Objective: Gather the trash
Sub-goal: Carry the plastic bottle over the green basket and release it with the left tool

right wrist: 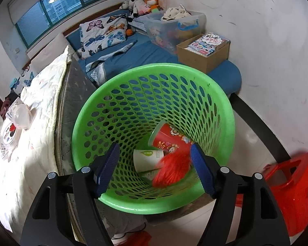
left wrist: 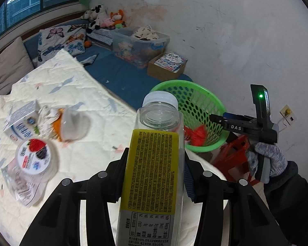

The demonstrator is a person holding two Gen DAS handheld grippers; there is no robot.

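Observation:
My left gripper (left wrist: 155, 155) is shut on a clear, empty juice bottle (left wrist: 154, 164) with a yellow label and white cap, held over the bed's corner. Ahead of it stands the green perforated basket (left wrist: 195, 86). My right gripper (right wrist: 155, 146) hangs open over the basket (right wrist: 133, 203) with nothing between its blue pads. A blurred red wrapper (right wrist: 172, 170) lies below them inside, beside a red cup (right wrist: 170, 139) and a white cup (right wrist: 145, 160). On the quilt lie a milk carton (left wrist: 22, 121), a yoghurt tub (left wrist: 36, 155) and a clear cup (left wrist: 74, 123).
A red plastic stool (right wrist: 293, 190) stands right of the basket. Behind it, a cardboard box (right wrist: 203, 55) and a clear storage bin (right wrist: 170, 26) sit on a blue mattress by the wall. A gloved hand (left wrist: 267, 160) holds the right gripper.

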